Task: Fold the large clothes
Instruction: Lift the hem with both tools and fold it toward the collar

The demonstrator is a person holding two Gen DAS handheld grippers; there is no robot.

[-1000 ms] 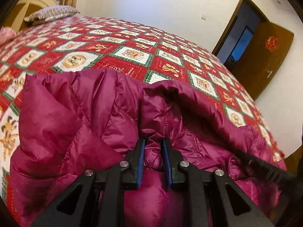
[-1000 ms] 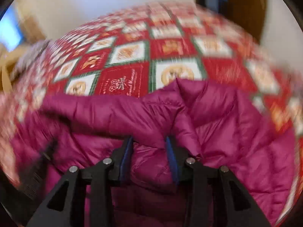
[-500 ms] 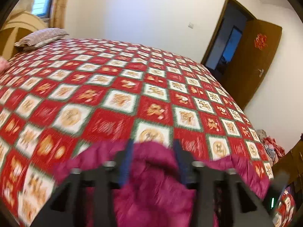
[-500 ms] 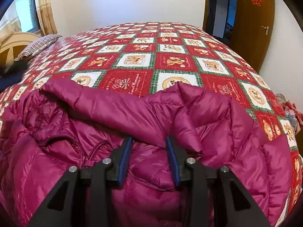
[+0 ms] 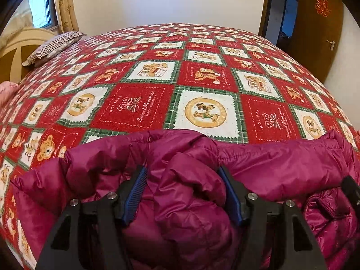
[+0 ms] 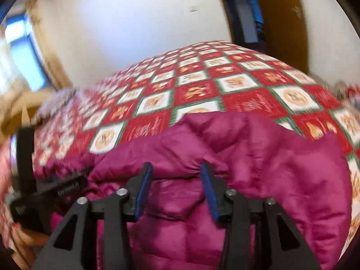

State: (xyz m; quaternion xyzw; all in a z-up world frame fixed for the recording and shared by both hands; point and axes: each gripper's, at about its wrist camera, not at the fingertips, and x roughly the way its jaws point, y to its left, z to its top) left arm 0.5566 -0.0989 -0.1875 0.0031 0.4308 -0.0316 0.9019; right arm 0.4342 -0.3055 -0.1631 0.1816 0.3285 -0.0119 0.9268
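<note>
A magenta puffer jacket (image 5: 270,166) lies bunched on the near part of a bed with a red, white and green checked cover (image 5: 202,72). My left gripper (image 5: 182,173) is open, its jaws wide apart with a puffy fold of the jacket bulging between them. My right gripper (image 6: 176,168) is open too, its blue pads (image 6: 144,189) apart above a jacket (image 6: 281,168) fold. The right wrist view is blurred. The left gripper's black body shows at the left of the right wrist view (image 6: 56,189).
A striped pillow (image 5: 54,47) and cream headboard (image 5: 20,47) sit at the bed's far left, by a curtained window (image 5: 42,6). A brown door (image 5: 315,31) stands open at the right. Pink cloth (image 5: 6,90) lies at the left edge.
My left gripper opened from a pinch on the jacket, lifted and swung to face across the bed. My right gripper stays open and has tilted up, now moving and blurred.
</note>
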